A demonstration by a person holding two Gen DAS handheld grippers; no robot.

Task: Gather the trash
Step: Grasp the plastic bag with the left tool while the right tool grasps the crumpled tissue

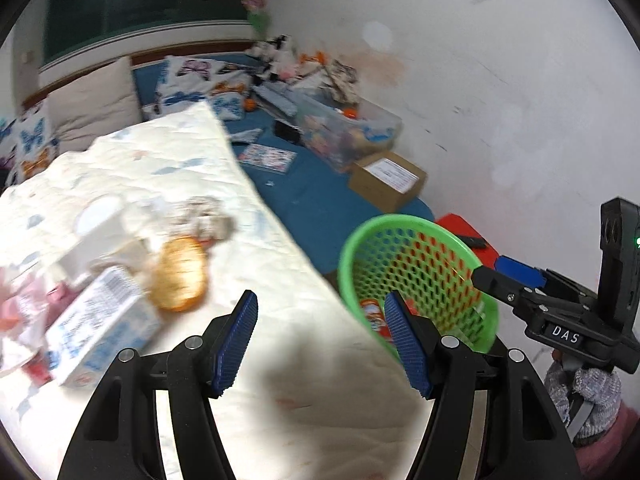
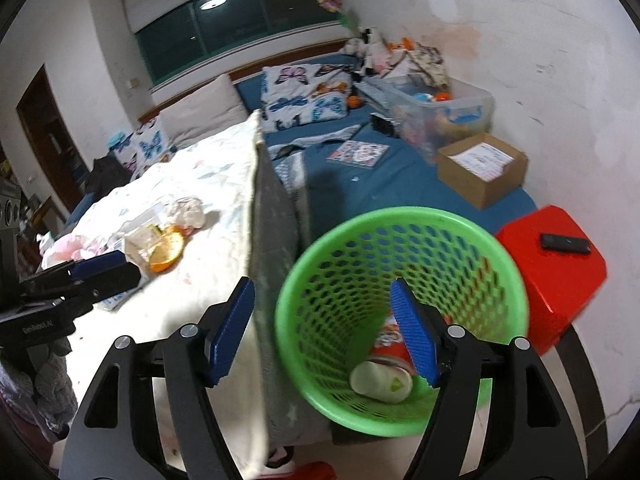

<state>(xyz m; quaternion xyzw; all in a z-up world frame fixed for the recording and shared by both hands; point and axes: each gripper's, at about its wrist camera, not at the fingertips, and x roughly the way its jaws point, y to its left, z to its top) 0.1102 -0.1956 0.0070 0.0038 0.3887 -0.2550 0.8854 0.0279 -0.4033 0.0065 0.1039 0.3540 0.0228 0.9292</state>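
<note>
A green mesh basket (image 2: 400,312) stands beside the bed and holds a red packet (image 2: 390,340) and a white wrapper (image 2: 380,382); it also shows in the left wrist view (image 1: 416,280). On the white quilt (image 1: 280,280) lie an orange peel (image 1: 180,276), a white and blue carton (image 1: 100,332), crumpled paper (image 1: 204,220) and pink wrappers (image 1: 16,312). My left gripper (image 1: 322,340) is open and empty over the quilt's edge. My right gripper (image 2: 324,332) is open and empty above the basket; it shows in the left wrist view (image 1: 508,276).
A red stool (image 2: 552,264) with a black phone (image 2: 564,243) stands right of the basket. On the blue bedsheet (image 2: 360,188) are a cardboard box (image 2: 482,168), a clear toy bin (image 2: 436,112), a sticker sheet (image 2: 358,154) and butterfly pillows (image 2: 304,96).
</note>
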